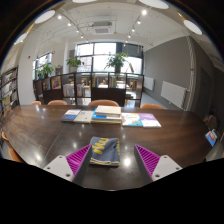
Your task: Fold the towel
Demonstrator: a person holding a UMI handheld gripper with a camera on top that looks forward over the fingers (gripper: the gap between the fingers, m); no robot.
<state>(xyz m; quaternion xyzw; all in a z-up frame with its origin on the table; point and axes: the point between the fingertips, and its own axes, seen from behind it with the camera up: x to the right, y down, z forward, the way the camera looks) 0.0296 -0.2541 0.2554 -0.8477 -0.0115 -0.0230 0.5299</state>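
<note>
A folded blue-grey towel (105,151) with yellow markings lies on the dark wooden table (50,130). It rests between my gripper's (112,160) two fingers, with a gap at either side. The magenta pad of the left finger (78,159) and that of the right finger (148,158) stand wide apart. The gripper is open and holds nothing.
Several books or flat packets (110,118) lie in a row across the table's middle. Chairs (103,103) stand along the far edge. Beyond are large windows with plants (117,62) and shelves (8,90) at the left. A small object (211,136) sits at the table's right edge.
</note>
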